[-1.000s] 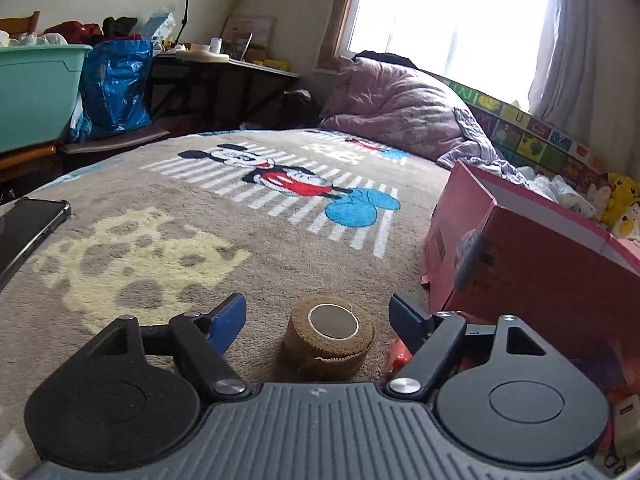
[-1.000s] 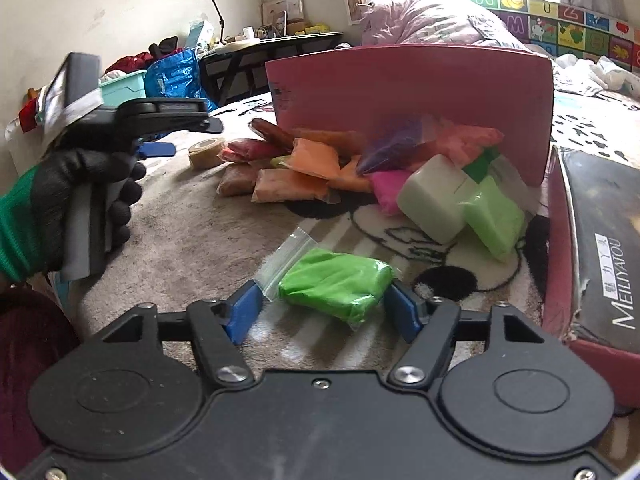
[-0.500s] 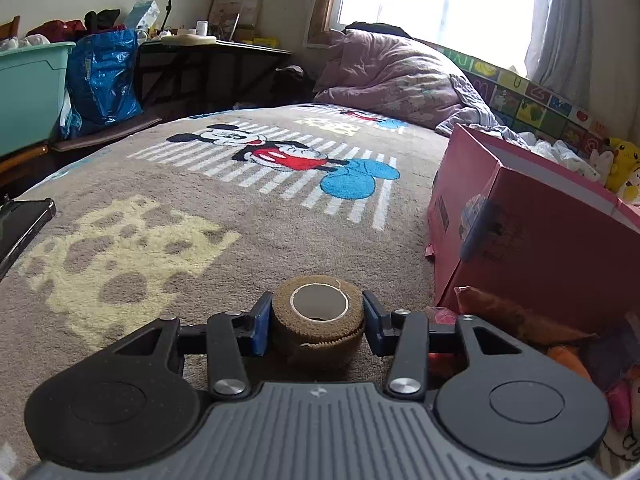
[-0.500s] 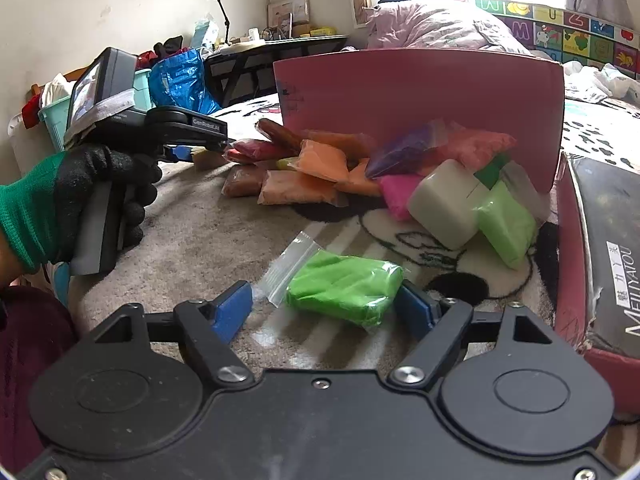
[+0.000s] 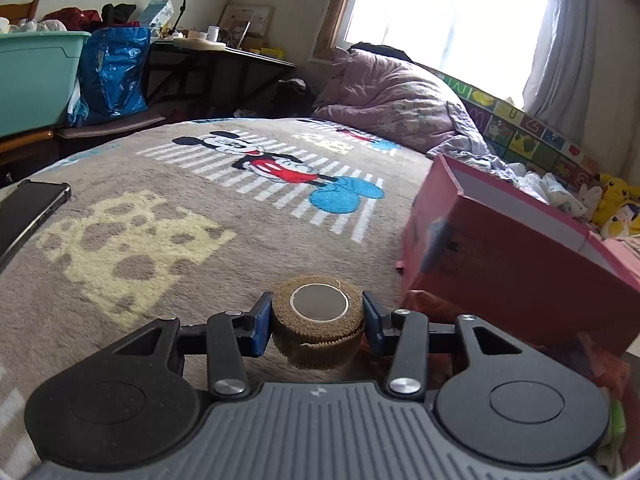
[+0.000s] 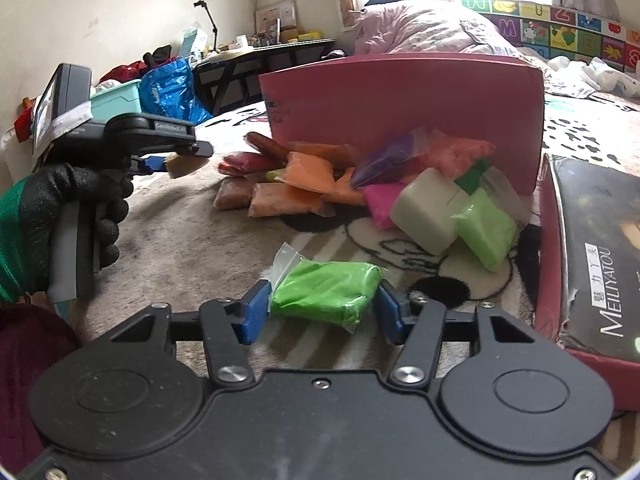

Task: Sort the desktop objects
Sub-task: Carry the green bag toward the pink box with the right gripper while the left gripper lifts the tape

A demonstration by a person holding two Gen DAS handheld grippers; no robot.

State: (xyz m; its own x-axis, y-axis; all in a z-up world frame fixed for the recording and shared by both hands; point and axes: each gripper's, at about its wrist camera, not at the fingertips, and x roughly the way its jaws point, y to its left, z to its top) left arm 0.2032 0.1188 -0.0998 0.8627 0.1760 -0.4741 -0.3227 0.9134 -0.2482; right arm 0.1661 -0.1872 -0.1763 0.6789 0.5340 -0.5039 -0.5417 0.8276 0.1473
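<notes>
A brown bandage roll point(image 5: 318, 320) sits between the blue pads of my left gripper point(image 5: 316, 318), which is shut on it and holds it slightly above the patterned blanket point(image 5: 160, 240). The right wrist view shows that same left gripper point(image 6: 176, 156) at the left, in a gloved hand point(image 6: 72, 208), with the roll point(image 6: 186, 164) clear of the blanket. A bright green clay bag point(image 6: 326, 290) lies on the blanket between the pads of my right gripper point(image 6: 324, 312). The right jaws are closing, and both pads touch the ends of the bag.
A pink box point(image 5: 520, 280) stands on its side to the right of the roll. At its mouth point(image 6: 400, 100) lie several coloured clay bags point(image 6: 312, 176) and a pale block point(image 6: 428, 212). A black-lidded red box point(image 6: 592, 256) lies at the right, a phone point(image 5: 28, 212) at the left.
The left jaws came together on the bandage roll, then raised it off the blanket. The right jaws narrowed from wide apart onto the green bag; that hand stayed put.
</notes>
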